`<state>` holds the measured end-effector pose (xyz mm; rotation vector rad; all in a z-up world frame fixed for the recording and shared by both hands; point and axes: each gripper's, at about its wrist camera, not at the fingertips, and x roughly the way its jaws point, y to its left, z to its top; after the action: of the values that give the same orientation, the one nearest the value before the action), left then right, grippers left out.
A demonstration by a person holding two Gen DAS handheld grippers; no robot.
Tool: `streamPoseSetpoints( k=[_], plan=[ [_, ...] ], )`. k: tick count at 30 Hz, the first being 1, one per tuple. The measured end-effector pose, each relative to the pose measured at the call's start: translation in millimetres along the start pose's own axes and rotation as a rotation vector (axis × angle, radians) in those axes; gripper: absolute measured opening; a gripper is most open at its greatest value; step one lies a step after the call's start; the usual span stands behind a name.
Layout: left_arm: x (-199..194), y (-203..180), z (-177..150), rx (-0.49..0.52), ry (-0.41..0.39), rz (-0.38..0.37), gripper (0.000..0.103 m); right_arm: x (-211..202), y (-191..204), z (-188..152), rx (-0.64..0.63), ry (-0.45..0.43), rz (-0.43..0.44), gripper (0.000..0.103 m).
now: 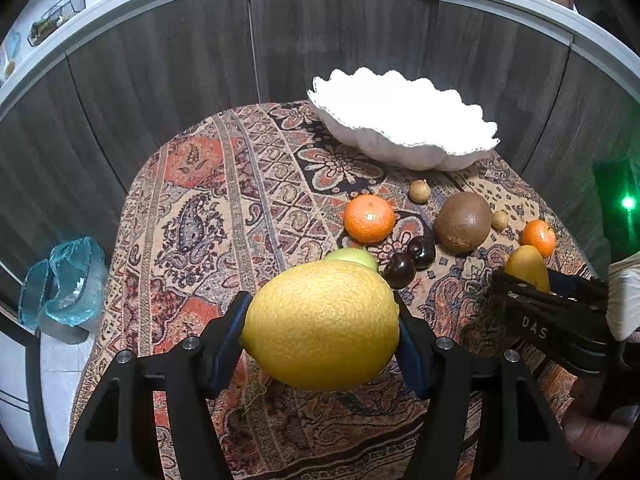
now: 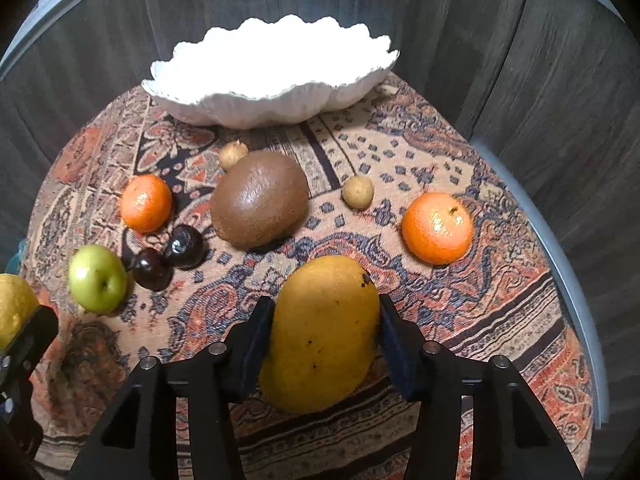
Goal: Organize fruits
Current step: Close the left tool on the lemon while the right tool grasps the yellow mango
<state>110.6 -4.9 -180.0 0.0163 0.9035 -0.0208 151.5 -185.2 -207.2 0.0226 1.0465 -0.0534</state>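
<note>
The white scalloped bowl sits empty at the far side of the table, straight ahead of both tools. The left gripper pinches the lemon, long axis across its pads. The right gripper clamps the mango, long axis pointing toward the bowl, and seems slightly nearer it.

Bowl at cloth's far edge, kiwi before it, between two tangerines.
</note>
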Motion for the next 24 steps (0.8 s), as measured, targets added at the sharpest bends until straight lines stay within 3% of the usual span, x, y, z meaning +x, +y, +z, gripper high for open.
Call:
streamPoseSetpoints(
  k=[15,24],
  plan=[
    [-19,-4,27,-0.006,-0.049,-0.005,0.065,-43,-2,25,-0.01,-0.098,0.038,0.051],
    [-25,-13,61,0.008,-0.109,-0.016,0.065,-62,-9,56,-0.015,-0.171,0.044,0.051]
  ],
)
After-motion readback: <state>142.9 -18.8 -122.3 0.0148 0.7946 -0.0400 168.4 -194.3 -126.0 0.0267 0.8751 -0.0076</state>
